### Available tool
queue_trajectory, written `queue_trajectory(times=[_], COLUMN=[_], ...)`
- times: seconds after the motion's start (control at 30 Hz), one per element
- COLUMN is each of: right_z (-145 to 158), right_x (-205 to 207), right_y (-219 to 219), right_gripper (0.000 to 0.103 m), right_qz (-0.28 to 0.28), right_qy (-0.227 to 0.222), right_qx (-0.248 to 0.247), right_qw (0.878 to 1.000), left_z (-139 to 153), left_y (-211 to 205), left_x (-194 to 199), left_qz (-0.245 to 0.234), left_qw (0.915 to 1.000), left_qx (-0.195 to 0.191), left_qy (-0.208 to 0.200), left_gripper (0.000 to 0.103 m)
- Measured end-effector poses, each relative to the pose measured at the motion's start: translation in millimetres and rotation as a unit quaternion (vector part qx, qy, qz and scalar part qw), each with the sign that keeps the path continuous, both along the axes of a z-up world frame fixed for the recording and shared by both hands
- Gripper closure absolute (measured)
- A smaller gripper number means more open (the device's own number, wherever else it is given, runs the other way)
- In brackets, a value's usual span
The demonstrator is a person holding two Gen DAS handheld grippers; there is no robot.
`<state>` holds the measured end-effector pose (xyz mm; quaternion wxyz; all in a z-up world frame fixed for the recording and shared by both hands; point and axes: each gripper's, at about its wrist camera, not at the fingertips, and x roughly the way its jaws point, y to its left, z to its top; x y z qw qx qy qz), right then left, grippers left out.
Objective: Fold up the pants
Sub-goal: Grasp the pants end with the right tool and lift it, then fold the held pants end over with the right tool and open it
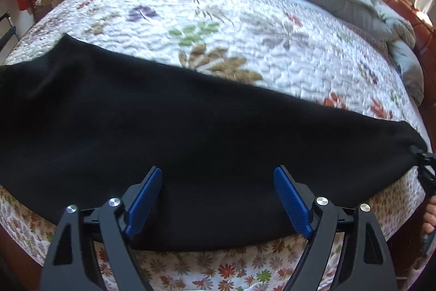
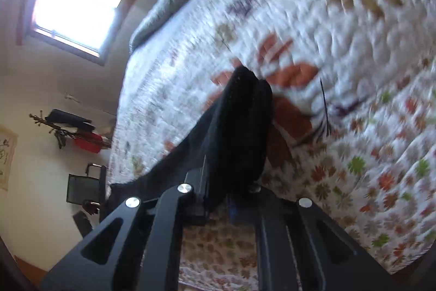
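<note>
While the right hand-held gripper (image 2: 245, 111) pinches the pants (image 1: 174, 127) end, the left (image 1: 218, 198) hovers wide, empty; it likely must grip next.

Black pants (image 1: 169, 132) flat across bed

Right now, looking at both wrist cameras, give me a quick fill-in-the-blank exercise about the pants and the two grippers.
1. The pants lying across the floral quilt are ____ in colour.
2. The left gripper has its blue-padded fingers ____, pinching nothing.
3. The right gripper is shut on the ____.
4. A grey ____ is bunched at the bed's far end.

Missing words: black; open; pants; comforter
</note>
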<state>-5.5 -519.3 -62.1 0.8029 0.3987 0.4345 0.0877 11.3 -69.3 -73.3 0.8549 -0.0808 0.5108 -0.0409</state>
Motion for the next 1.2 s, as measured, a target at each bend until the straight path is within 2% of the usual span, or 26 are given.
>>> queue_trajectory(times=[0.07,0.13,0.2,0.3,0.4,0.47,0.53,0.57,0.67,0.8,0.93,1.2], right_z=[20,26,15,-22,-43,-36,-19,-3,38,79,82,70], right_x=[-6,-12,-16,-15,-15,-16,-18,-18,-13,-3,11,32], right_y=[-11,-23,-40,-51,-48,-44,-37,-27,2,76,145,256], right_gripper=[0.095,0.095,0.095,0.095,0.095,0.094,0.094,0.094,0.094,0.094,0.093,0.093], right_qz=[-0.017,-0.042,-0.070,-0.076,-0.080,-0.086,-0.084,-0.077,-0.047,0.042,0.112,0.212], right_qy=[-0.021,-0.018,0.010,0.069,0.093,0.085,0.072,0.056,0.007,-0.047,-0.056,-0.050], right_qx=[-0.023,-0.060,-0.074,-0.076,-0.083,-0.091,-0.114,-0.133,-0.150,-0.177,-0.196,-0.180], right_qw=[0.999,0.997,0.995,0.992,0.989,0.989,0.987,0.986,0.988,0.982,0.973,0.959], left_z=[7,8,0,-24,-29,-25,-18,-13,1,18,26,30], left_y=[2,1,0,0,-10,-7,3,8,21,38,59,104], left_x=[-2,-2,0,6,5,4,3,2,-5,-11,-14,-27], left_qz=[0.002,-0.004,-0.007,-0.005,-0.027,-0.025,-0.015,-0.008,0.004,0.014,0.032,0.070], left_qw=[0.9998,0.9997,0.9997,0.9995,0.9978,0.9985,0.9997,0.9999,1.0000,0.9997,0.9993,0.9973], left_qx=[-0.004,0.009,0.017,0.027,0.061,0.049,0.019,0.009,0.006,0.002,-0.003,-0.009], left_qy=[-0.018,-0.023,-0.014,0.013,0.000,0.002,0.007,0.006,-0.006,-0.020,-0.018,-0.019], left_gripper=[0.018,0.018,0.017,0.017,0.014,0.014,0.014,0.014,0.013,0.013,0.013,0.013])
